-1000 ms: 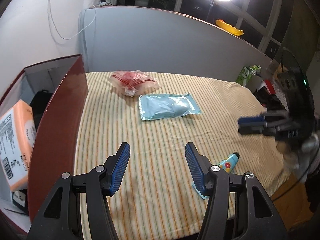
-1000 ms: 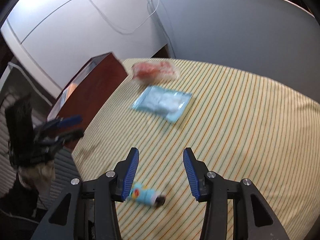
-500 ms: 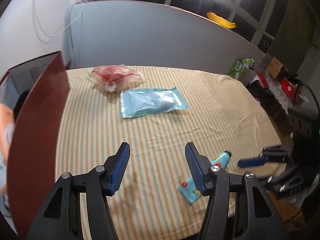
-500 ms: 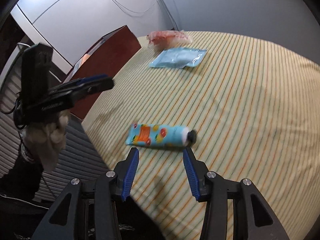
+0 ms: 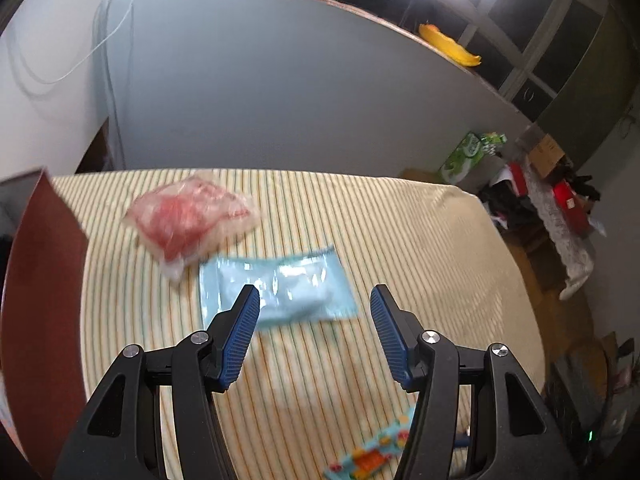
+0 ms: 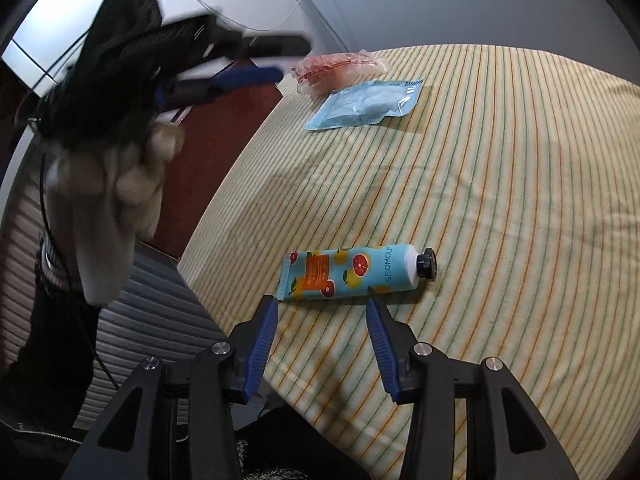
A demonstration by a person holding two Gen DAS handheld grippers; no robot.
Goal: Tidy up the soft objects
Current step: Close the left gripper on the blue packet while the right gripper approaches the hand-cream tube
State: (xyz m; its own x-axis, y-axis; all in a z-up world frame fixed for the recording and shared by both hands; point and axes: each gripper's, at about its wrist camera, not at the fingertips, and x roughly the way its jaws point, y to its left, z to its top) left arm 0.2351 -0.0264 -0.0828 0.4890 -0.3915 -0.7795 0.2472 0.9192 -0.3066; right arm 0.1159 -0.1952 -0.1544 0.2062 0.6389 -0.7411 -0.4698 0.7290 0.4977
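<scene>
Right tongs (image 6: 322,314) gape wide and empty, the light-blue fruit-printed cream tube (image 6: 352,270) lying crosswise just beyond their tips. Left tongs (image 5: 316,316) hang equally wide, holding nothing, over the pale-blue flat plastic pouch (image 5: 280,290), with the clear bag of red contents (image 5: 188,220) farther ahead to their left on the yellow striped surface (image 5: 400,232).

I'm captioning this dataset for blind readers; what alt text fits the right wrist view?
The open right gripper hovers just short of a blue fruit-print tube lying on a striped tablecloth. Farther off lie a light blue pouch and a red-filled clear bag, with the left gripper and gloved hand at left.
</scene>
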